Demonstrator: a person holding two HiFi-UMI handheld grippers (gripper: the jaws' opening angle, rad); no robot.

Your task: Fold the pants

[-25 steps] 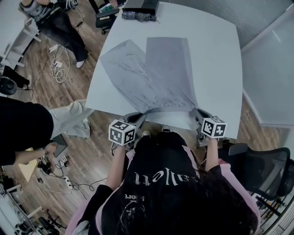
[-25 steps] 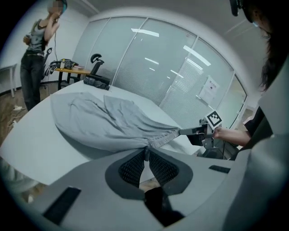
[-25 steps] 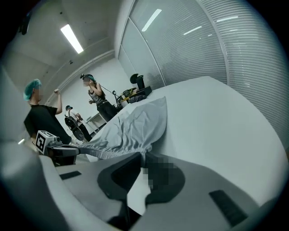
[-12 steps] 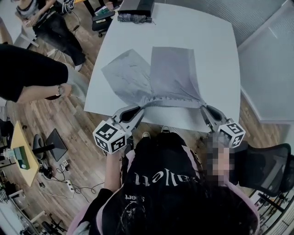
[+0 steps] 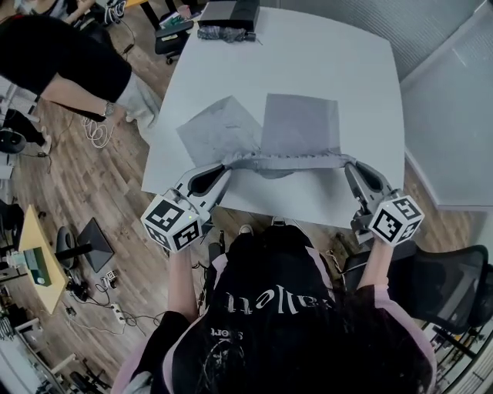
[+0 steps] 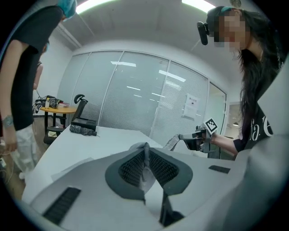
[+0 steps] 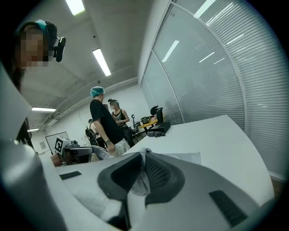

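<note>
The grey pants [image 5: 296,127] hang partly over the white desk [image 5: 354,69]. Their leg ends rest on it toward the far side, and the waistband [image 5: 285,160] is raised and stretched taut above the near edge. The left hand-held gripper [image 5: 225,166] is clamped on the waistband's left end, and the right hand-held gripper [image 5: 348,163] on its right end. Each gripper view shows grey cloth pinched between closed jaws. A dark box [image 5: 235,11] sits at the desk's far edge. A person [image 5: 62,61] in black stands at the far left.

2 tools: L [image 5: 223,164], R [image 5: 347,162]; 1 pants [image 5: 300,127].
</note>
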